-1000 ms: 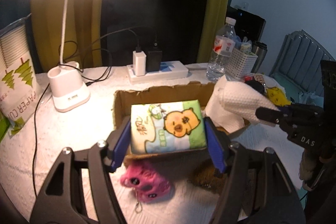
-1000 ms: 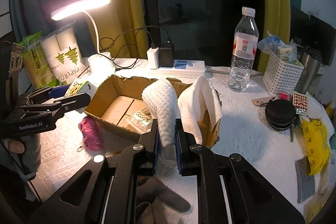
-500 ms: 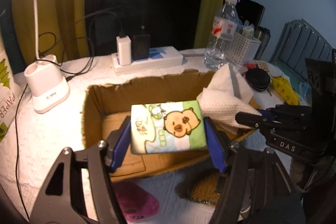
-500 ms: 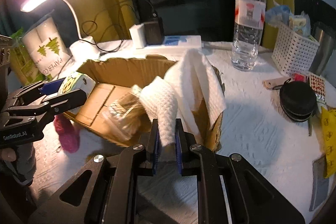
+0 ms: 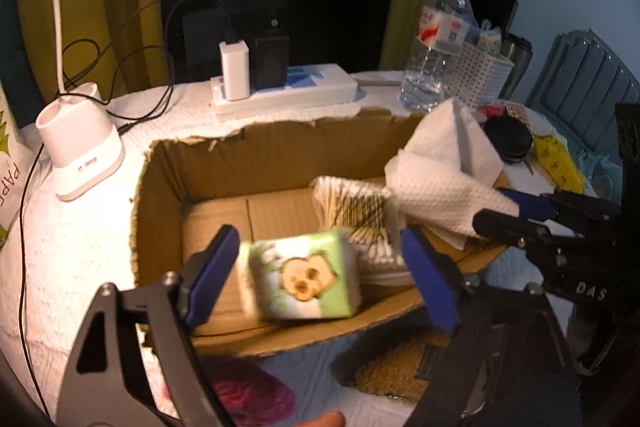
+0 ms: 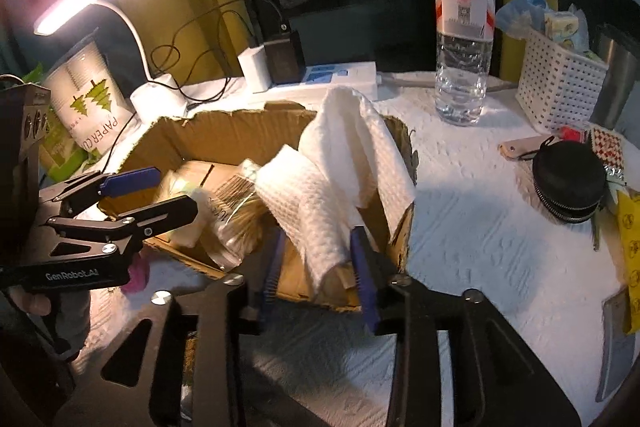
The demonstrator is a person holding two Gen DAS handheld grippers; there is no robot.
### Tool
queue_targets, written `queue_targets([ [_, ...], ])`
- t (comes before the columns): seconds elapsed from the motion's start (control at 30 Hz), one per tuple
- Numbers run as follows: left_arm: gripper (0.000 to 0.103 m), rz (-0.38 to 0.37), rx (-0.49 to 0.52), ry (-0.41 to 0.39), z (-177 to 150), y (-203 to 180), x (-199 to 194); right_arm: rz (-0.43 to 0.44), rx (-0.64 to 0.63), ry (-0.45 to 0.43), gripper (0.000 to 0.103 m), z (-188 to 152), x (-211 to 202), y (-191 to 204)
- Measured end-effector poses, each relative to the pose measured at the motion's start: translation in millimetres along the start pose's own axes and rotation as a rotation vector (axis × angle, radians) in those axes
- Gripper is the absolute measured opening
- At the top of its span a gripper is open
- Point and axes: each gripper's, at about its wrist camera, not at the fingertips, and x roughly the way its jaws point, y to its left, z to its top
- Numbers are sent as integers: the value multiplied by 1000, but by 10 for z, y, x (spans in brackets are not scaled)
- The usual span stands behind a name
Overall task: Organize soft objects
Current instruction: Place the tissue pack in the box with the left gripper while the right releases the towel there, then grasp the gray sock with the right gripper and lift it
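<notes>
A brown cardboard box stands in the middle of the table. My left gripper is open above its near side, and the green tissue pack with a cartoon animal is loose between the jaws, blurred, inside the box. My right gripper is open at the box's right end; the white waffle cloth hangs over the box wall between its jaws. A clear packet of cotton swabs lies in the box. A pink plush and a brown fuzzy item lie in front of the box.
A desk lamp base stands left, a power strip with chargers behind the box. A water bottle, a white basket and a black round case stand on the right. A paper cup sleeve stands far left.
Both grippers moved over the box and opened. The tissue pack dropped from the left jaws into the box; the white cloth was let go over the box's right wall.
</notes>
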Motion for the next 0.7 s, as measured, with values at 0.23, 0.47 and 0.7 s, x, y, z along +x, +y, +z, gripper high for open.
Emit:
queue_targets([
  [0.23, 87, 4, -2, -42, -14, 8, -217, -30, 7, -41, 48, -8, -206, 29],
  [0.47, 87, -8, -8, -80, -94, -24, -464, -57, 14, -64, 48, -116, -415, 72],
  [0.7, 87, -18, 6, -101, -209, -91, -665, -75, 12, -92, 48, -232, -657, 150],
])
